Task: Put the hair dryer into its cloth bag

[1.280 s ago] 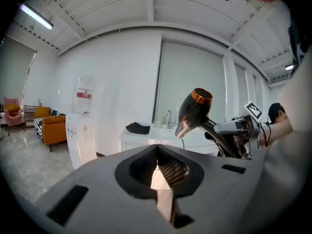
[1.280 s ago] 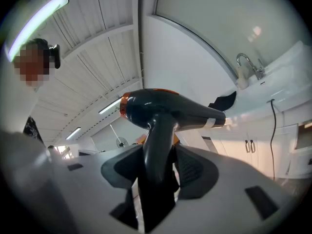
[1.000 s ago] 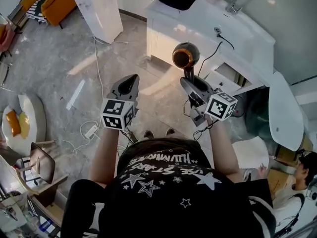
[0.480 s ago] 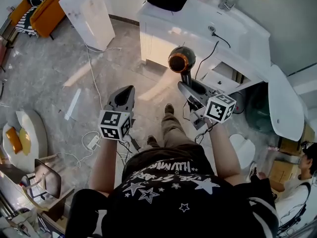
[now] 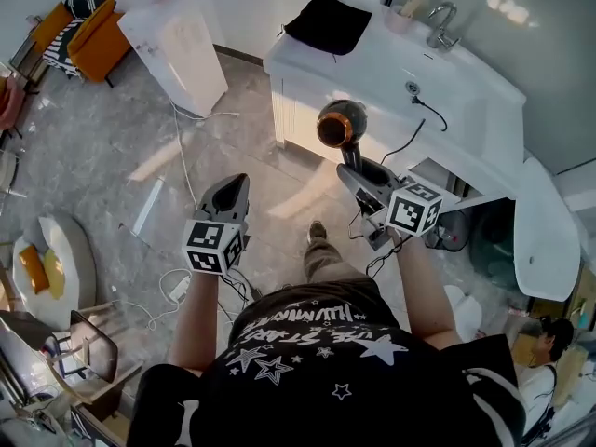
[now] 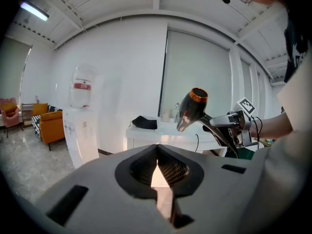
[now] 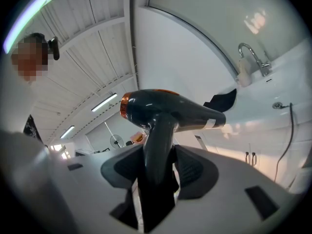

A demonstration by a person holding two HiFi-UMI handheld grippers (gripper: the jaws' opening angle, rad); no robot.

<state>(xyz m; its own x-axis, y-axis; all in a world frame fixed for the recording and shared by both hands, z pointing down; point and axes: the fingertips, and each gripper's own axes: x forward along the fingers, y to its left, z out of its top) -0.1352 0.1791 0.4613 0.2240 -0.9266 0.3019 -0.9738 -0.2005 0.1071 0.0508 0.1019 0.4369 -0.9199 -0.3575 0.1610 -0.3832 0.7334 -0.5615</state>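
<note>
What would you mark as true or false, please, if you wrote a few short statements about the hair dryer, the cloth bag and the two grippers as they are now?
1. The right gripper grips the hair dryer by its handle. True.
2. The left gripper stands wide open. False: its jaws are together, with nothing between them.
3. The black cloth bag lies on the white counter. True.
4. The hair dryer is already inside the bag. False: it is held up in the air in front of the counter, apart from the bag.
</note>
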